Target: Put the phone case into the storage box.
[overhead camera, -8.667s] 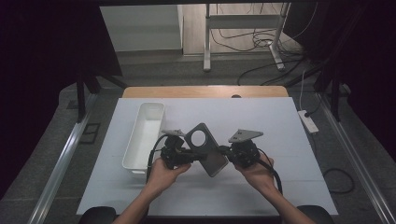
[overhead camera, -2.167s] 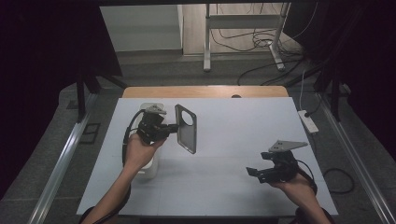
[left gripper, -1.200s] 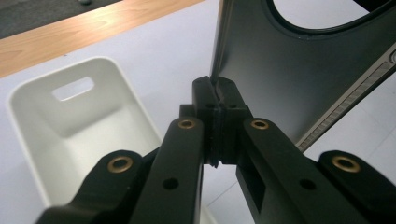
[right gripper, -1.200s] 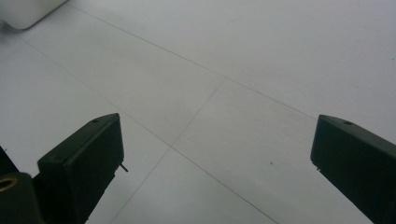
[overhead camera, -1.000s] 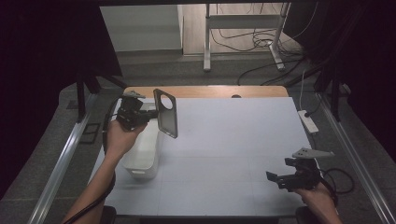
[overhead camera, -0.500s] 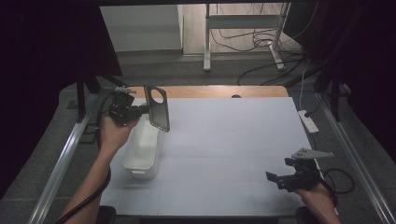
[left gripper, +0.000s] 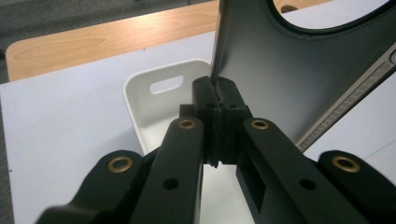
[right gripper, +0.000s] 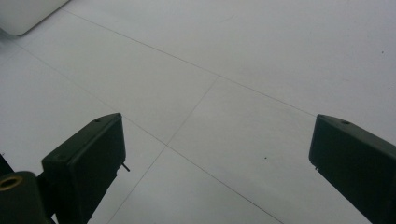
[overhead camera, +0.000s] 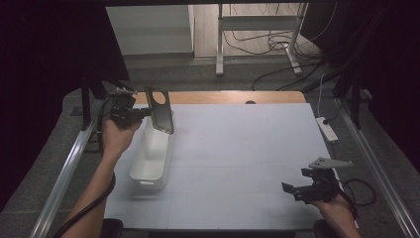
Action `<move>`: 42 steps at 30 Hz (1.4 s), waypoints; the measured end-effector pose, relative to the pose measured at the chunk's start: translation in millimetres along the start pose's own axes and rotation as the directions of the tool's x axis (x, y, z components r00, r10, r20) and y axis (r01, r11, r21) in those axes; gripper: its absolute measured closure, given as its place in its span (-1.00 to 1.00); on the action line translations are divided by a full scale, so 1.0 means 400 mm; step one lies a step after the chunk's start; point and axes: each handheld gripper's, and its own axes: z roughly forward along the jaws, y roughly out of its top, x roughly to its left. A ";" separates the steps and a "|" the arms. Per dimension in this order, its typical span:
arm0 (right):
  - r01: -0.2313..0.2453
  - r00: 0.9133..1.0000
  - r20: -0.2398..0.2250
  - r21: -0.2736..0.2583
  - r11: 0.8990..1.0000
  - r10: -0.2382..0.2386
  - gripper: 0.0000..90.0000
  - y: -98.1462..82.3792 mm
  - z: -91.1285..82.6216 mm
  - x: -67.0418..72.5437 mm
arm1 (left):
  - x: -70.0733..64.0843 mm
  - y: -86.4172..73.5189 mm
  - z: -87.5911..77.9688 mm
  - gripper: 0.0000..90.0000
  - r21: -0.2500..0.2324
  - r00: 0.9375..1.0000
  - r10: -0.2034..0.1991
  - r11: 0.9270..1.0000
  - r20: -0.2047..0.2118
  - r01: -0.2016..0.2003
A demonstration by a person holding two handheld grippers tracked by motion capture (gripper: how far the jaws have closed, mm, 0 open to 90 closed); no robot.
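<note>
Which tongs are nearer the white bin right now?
Left. The left tongs are shut on the dark phone case, which hangs just over the white bin's far end. The right tongs sit open at the table's near right corner, well apart from it.

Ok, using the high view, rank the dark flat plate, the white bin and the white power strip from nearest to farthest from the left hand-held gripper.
1. Dark flat plate: clamped in the left hand-held gripper, above the bin's far end.
2. White bin: just below and beside it, at the table's left.
3. White power strip: off the table's far right edge.
</note>
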 end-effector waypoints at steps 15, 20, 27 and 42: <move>0.001 1.000 -0.005 0.014 1.000 -0.001 -0.89 0.001 0.003 -0.001 | 0.030 0.028 0.014 0.98 -0.006 0.999 -0.030 1.000 -0.046 0.030; 0.002 1.000 -0.008 0.016 1.000 -0.002 -0.88 0.001 0.004 -0.001 | 0.040 0.034 0.030 0.98 0.001 0.997 -0.038 0.999 -0.065 0.038; 0.005 1.000 -0.011 0.022 1.000 -0.005 -0.87 0.001 0.004 -0.001 | 0.051 0.036 0.060 0.98 0.004 0.995 -0.059 0.998 -0.082 0.060; 0.013 1.000 -0.016 0.036 0.999 -0.012 -0.86 0.002 0.007 0.000 | 0.077 0.037 0.113 0.98 0.020 0.987 -0.101 0.994 -0.124 0.104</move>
